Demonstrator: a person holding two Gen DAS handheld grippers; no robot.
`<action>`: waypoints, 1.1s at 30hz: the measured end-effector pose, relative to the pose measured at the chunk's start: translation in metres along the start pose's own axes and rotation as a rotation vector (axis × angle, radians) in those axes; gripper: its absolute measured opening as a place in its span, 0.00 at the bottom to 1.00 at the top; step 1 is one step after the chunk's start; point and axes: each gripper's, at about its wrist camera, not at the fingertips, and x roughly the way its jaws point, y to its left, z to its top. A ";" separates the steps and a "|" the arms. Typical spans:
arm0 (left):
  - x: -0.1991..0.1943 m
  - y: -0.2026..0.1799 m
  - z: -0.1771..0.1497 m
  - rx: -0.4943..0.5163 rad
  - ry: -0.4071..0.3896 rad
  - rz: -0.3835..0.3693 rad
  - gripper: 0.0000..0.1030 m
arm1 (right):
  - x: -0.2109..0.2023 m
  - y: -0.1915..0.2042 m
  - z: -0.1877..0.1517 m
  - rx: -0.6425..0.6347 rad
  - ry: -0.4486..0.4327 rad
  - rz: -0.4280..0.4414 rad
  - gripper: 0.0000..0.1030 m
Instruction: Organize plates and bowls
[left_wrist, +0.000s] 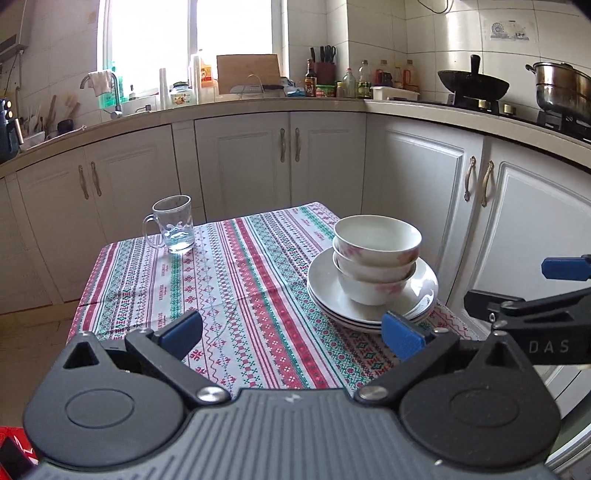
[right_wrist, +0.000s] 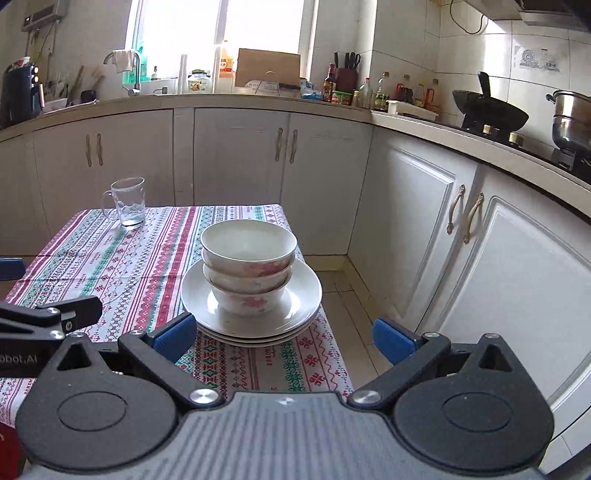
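White plates (right_wrist: 251, 325) sit near tablecloth (right_wrist: 110, 258) edge.

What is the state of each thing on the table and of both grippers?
Three white floral ceramic bowls: nested upright on the plates.
Three white round plates: stacked near the table's edge.
Clear glass mug: upright, apparently empty.
Left gripper: open, empty.
Right gripper: open, empty.

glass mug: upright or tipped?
Upright. The glass mug stands on its base on the striped tablecloth, rim up, handle to the side.

Both wrist cams face table (left_wrist: 258, 280), prob. near.
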 end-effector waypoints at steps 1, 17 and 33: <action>0.000 0.000 0.000 -0.001 0.003 0.001 0.99 | 0.000 0.000 0.000 0.004 -0.001 0.001 1.00; 0.002 0.002 -0.002 -0.028 0.029 0.011 0.99 | 0.003 0.003 -0.001 0.010 0.008 -0.007 1.00; -0.002 0.002 0.000 -0.033 0.019 0.016 0.99 | 0.001 0.003 -0.001 0.010 0.003 -0.004 1.00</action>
